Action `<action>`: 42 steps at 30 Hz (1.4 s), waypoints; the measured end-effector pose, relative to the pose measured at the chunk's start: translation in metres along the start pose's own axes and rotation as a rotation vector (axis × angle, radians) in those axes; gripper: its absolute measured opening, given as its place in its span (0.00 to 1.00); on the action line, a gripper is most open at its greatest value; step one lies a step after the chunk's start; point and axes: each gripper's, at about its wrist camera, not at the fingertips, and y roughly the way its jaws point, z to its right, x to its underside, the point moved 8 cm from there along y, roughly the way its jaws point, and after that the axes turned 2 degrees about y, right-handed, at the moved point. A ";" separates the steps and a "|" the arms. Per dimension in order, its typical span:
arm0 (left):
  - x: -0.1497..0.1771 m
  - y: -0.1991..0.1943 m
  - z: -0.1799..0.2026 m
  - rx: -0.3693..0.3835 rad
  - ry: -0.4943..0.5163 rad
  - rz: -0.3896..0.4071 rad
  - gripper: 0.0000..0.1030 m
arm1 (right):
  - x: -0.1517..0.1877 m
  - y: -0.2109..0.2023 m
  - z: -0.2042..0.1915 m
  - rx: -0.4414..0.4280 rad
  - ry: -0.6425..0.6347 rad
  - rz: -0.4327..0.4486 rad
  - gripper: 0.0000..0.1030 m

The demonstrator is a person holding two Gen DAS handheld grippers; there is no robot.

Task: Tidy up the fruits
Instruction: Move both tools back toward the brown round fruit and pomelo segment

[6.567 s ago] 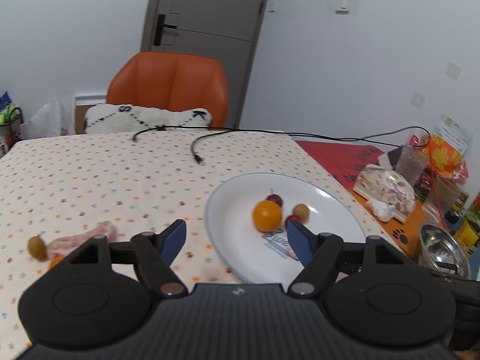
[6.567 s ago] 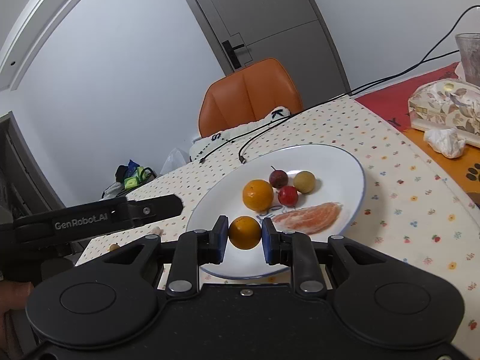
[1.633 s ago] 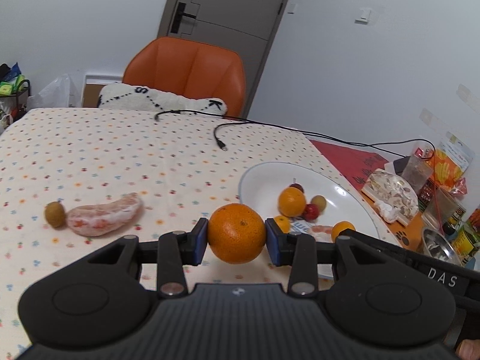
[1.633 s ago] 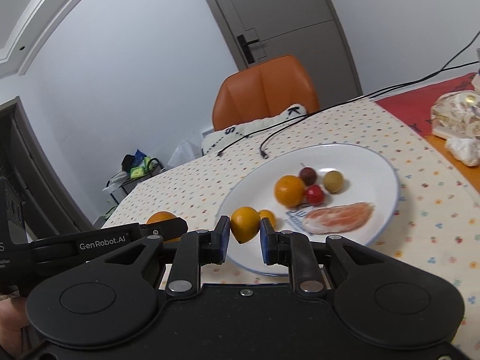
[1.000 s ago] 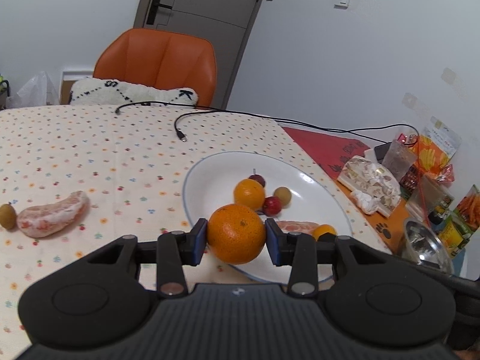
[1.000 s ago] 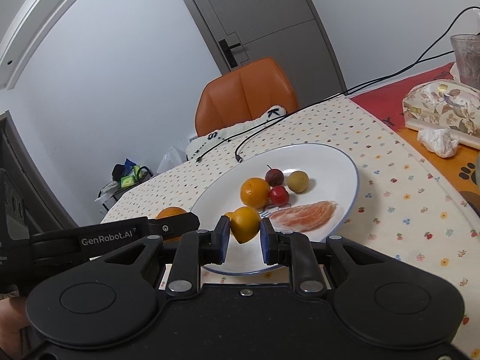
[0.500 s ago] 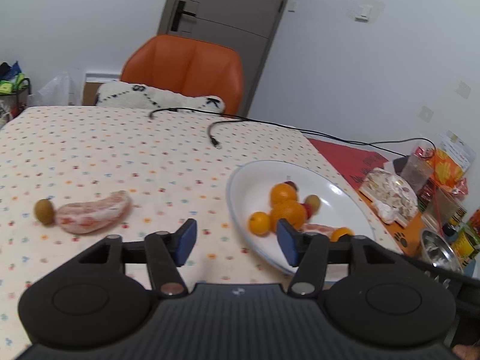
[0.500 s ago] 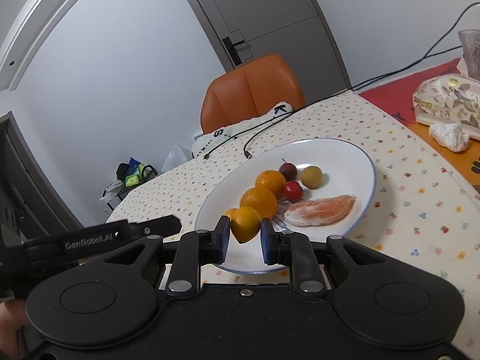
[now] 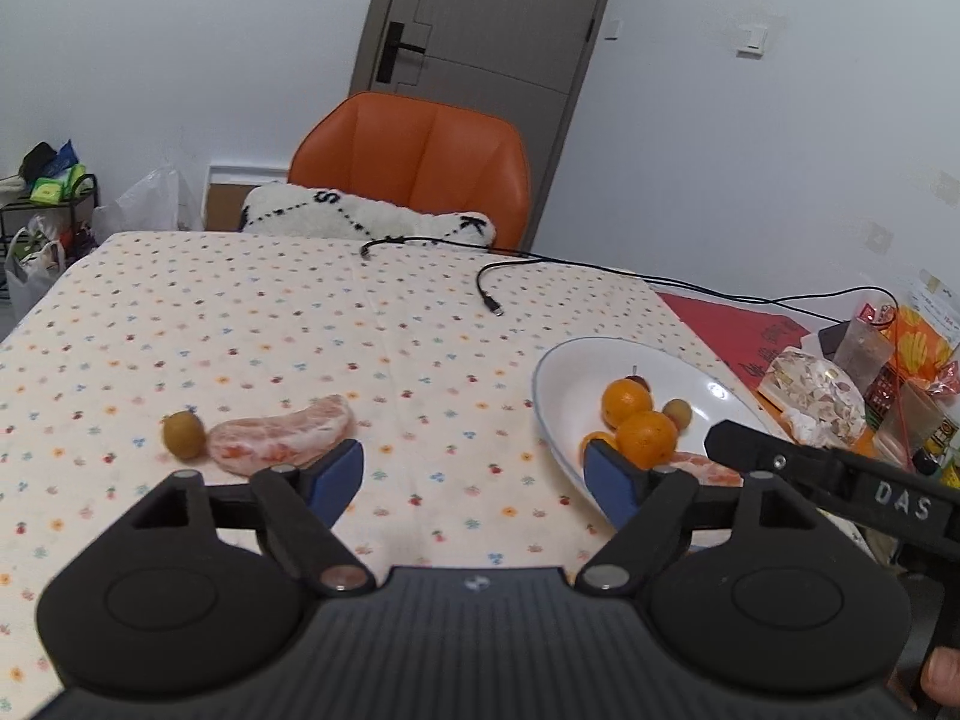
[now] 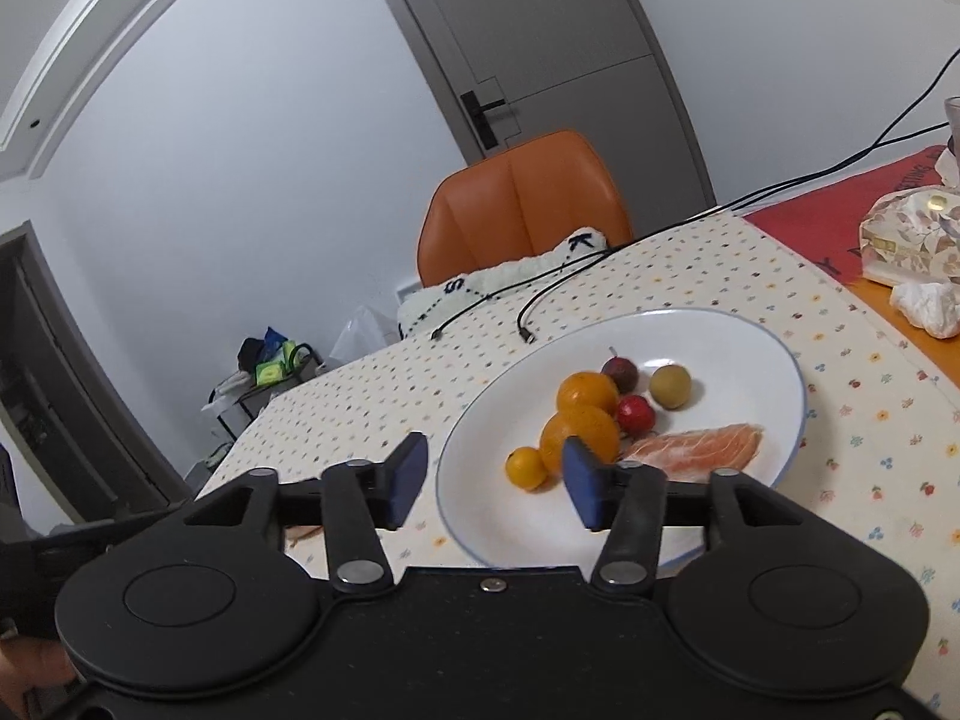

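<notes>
A white plate holds two oranges, a small orange, a red fruit, a dark purple one, a yellow-green one and a pomelo segment. My right gripper stands open at the plate's near left rim, holding nothing. My left gripper is open over the tablecloth, left of the plate. Just beyond its left finger lie a second pomelo segment and a small brown-green fruit.
Black cables trail across the far side of the dotted tablecloth. An orange chair with a white cushion stands behind the table. Snack packets and tissue crowd the right edge. The right gripper's finger crosses the left wrist view.
My right gripper has opened and the small orange now lies on the plate. The left gripper, open since half a second ago, has swung left toward the pomelo segment.
</notes>
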 end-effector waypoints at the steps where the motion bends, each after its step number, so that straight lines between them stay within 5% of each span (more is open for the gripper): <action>1: 0.001 0.000 -0.002 -0.004 -0.007 -0.005 0.77 | 0.001 0.000 -0.002 -0.002 -0.003 -0.007 0.51; 18: 0.000 -0.028 -0.039 -0.065 -0.039 0.035 0.85 | 0.009 -0.003 -0.047 -0.049 -0.066 -0.017 0.71; 42: -0.005 -0.050 -0.097 -0.133 -0.111 0.069 0.86 | 0.018 0.012 -0.088 -0.092 -0.136 -0.056 0.72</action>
